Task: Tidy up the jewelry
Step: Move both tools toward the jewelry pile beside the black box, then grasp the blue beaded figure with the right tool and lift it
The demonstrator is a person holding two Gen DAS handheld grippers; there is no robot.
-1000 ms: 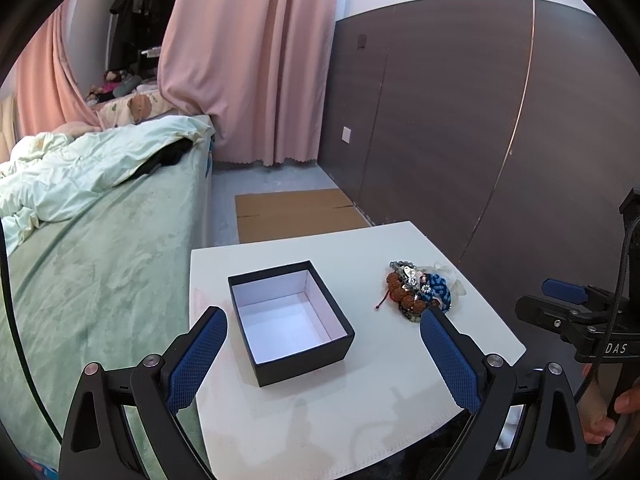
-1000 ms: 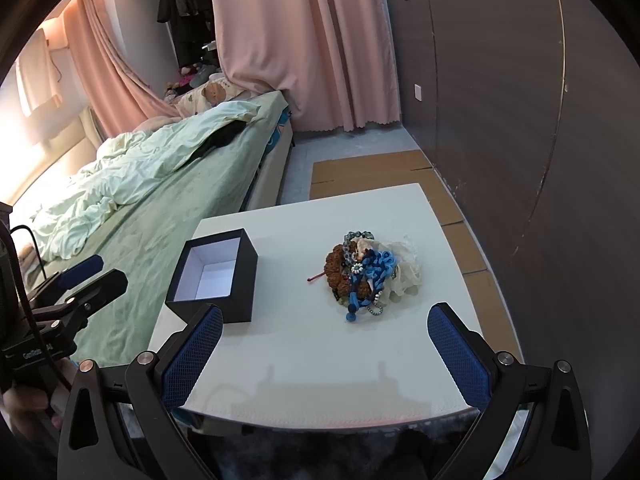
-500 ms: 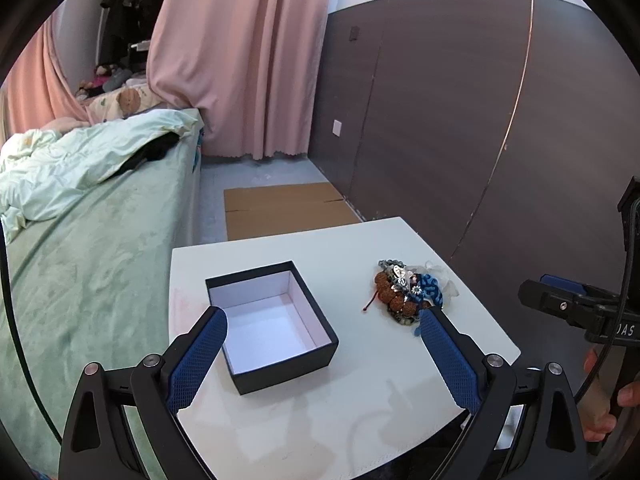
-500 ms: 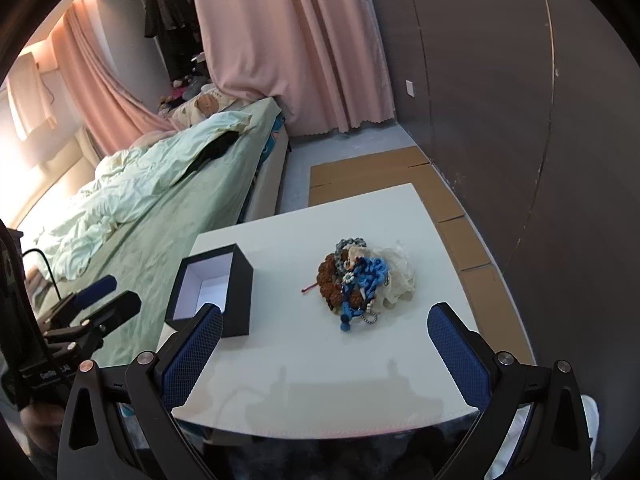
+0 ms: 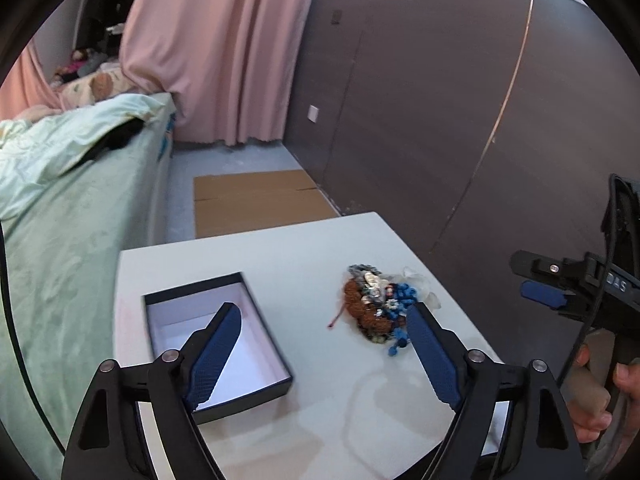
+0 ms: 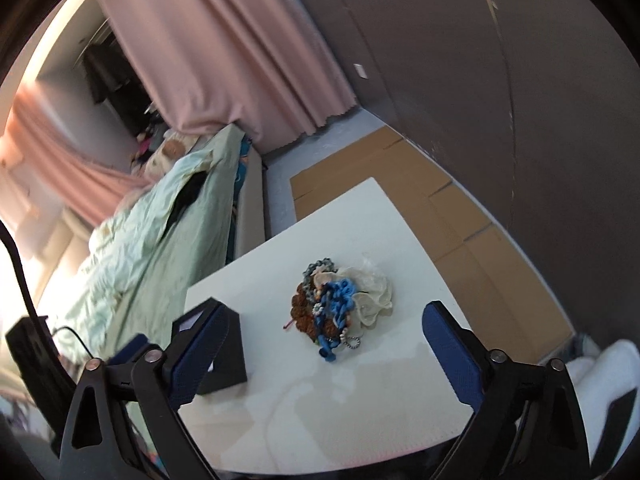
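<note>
A heap of jewelry [image 5: 378, 306] with brown beads, blue cord and silver pieces lies right of centre on the white table [image 5: 296, 256]. An open black box [image 5: 260, 322] with a white, empty inside sits on the table's left half. My left gripper [image 5: 324, 344] is open above the table's near side, between box and heap. My right gripper [image 6: 332, 344] is open and empty, hovering just in front of the jewelry heap [image 6: 340, 300]. The black box [image 6: 230, 350] shows at the left of the right wrist view. The right gripper also shows in the left wrist view [image 5: 544, 294].
A bed with green bedding [image 5: 60, 200] runs along the table's left side. A dark panelled wall [image 5: 440, 120] stands to the right. Flat cardboard [image 5: 256, 200] lies on the floor beyond the table. Pink curtains [image 5: 224, 48] hang at the back.
Both grippers have moved forward over the table, nearer the box and the jewelry heap. The right wrist view has tilted. Both stay open and empty.
</note>
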